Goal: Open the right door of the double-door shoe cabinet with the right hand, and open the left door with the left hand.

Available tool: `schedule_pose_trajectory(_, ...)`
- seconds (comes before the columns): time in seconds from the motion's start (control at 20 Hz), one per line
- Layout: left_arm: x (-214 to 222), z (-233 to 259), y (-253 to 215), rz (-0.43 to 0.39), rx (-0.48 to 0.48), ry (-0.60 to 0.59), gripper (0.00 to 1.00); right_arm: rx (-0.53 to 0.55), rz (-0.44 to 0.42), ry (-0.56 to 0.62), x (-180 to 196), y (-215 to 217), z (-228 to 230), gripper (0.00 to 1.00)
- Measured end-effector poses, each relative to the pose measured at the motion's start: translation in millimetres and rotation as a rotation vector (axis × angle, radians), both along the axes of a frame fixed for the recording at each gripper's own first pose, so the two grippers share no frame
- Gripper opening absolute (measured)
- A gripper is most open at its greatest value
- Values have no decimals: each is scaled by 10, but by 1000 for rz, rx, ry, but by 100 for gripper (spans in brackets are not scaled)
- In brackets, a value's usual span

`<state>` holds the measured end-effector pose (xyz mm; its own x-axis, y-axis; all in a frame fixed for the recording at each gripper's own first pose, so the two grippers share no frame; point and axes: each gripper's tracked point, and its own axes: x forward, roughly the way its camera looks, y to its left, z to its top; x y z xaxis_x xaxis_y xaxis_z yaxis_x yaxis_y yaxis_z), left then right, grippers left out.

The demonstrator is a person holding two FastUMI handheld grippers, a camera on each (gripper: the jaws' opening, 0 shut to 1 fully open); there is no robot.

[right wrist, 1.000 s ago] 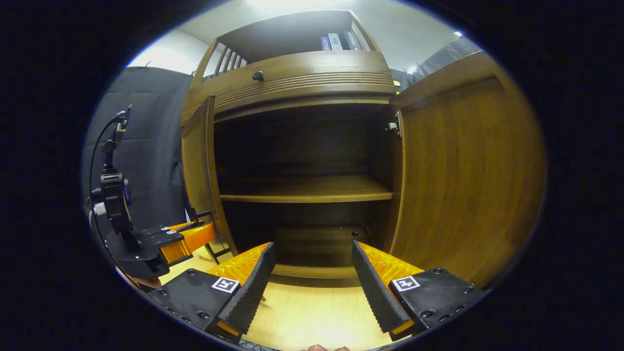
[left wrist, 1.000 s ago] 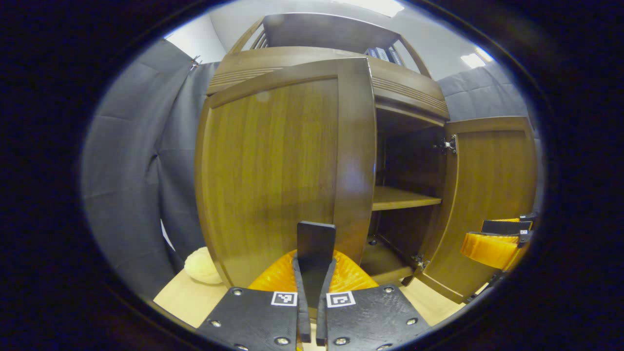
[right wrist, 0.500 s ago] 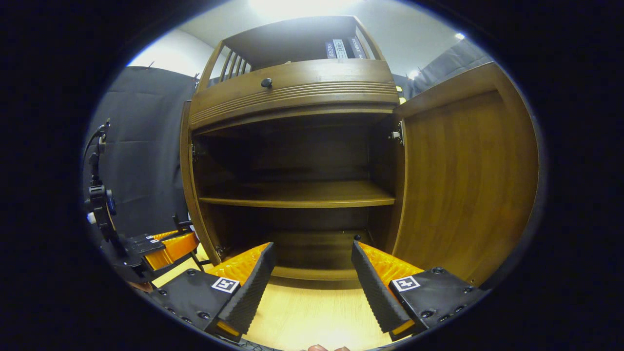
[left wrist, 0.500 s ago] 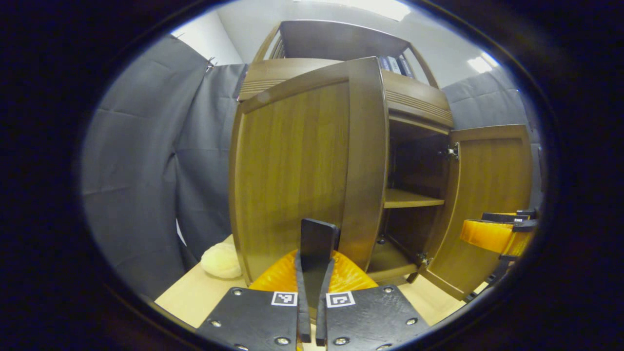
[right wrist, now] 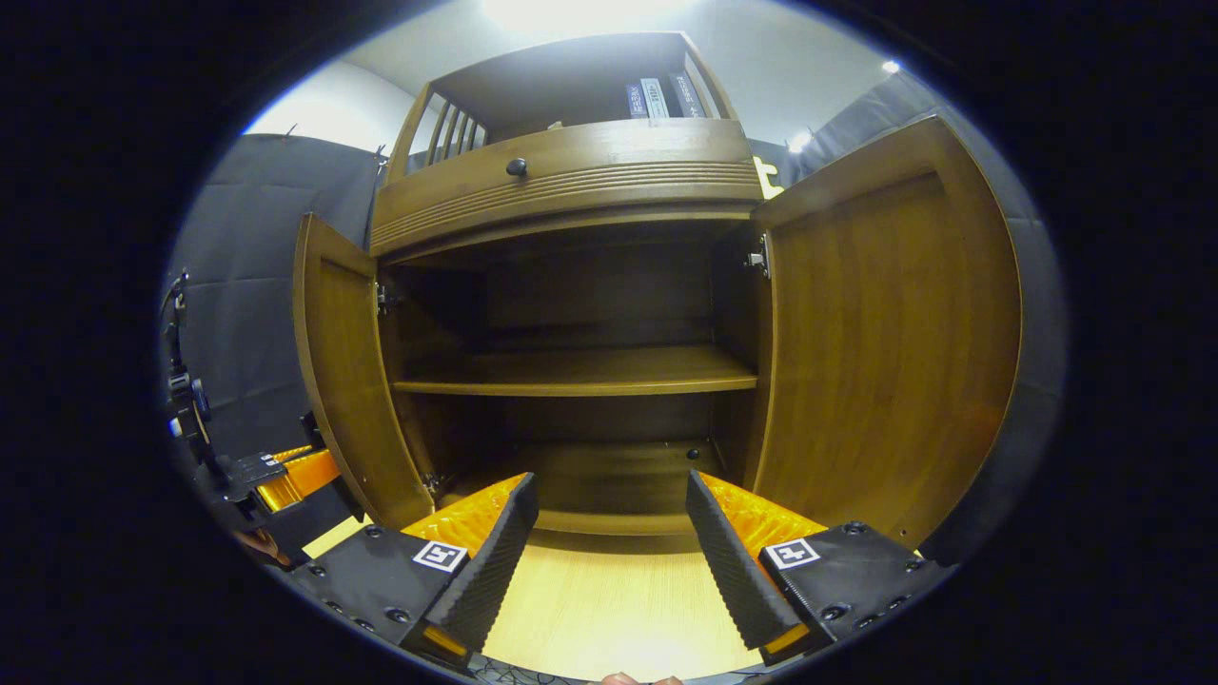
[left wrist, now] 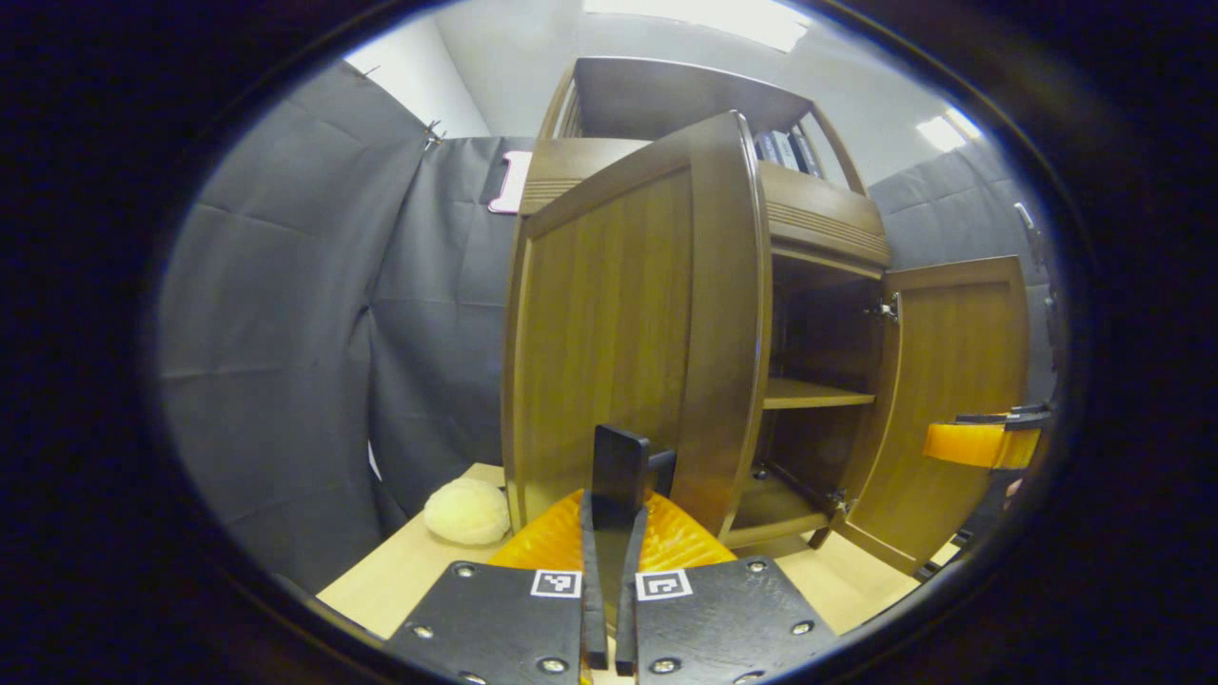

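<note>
1. The left gripper (left wrist: 609, 518) had its fingers closed tight on the dark handle (left wrist: 620, 466) of the left door (left wrist: 609, 323), which stood wide open. Pulling further could strain the hinges or tip the cabinet (right wrist: 571, 171).
2. The right gripper (right wrist: 609, 552) hung with fingers spread wide, holding nothing, near the open right door (right wrist: 885, 342). Drifting right, it could knock that door.
3. A pale ball (left wrist: 466, 511) lay near the left door's foot; a wider swing might push it.

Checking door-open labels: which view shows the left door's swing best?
Right gripper view: the left door stands swung out from the cabinet, hinge side and inner face visible, shelf exposed. Left gripper view shows the left door up close, with the left gripper shut on its handle.
</note>
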<state>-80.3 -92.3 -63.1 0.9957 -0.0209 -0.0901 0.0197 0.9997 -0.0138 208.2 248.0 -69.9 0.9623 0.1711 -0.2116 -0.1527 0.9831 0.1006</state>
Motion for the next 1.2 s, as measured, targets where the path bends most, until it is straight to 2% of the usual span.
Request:
schedule_pose_trajectory(0.15, -80, 67, 175, -43, 0, -18, 6, 2, 1, -5, -61, -19, 45, 100)
schedule_pose_trajectory(0.4, -180, 93, 604, -116, -34, -50, 5, 4, -12, -1, -139, -100, 101, 92)
schedule_pose_trajectory(0.7, -255, 147, 1187, -159, 2, -57, 5, -43, -27, -3, -249, -226, 203, 92)
schedule_pose_trajectory(1.05, -247, 173, 1747, -155, -4, -44, 5, -101, -61, -13, -344, -377, 328, 92)
schedule_pose_trajectory(1.1, -268, 213, 1799, -153, -4, -50, 4, -100, -66, -4, -350, -404, 322, 98)
schedule_pose_trajectory(1.15, -286, 257, 1830, -154, -8, -52, 5, -94, -71, -2, -353, -424, 332, 98)
schedule_pose_trajectory(1.2, -313, 277, 1831, -152, -10, -53, 4, -85, -76, -3, -355, -448, 351, 93)
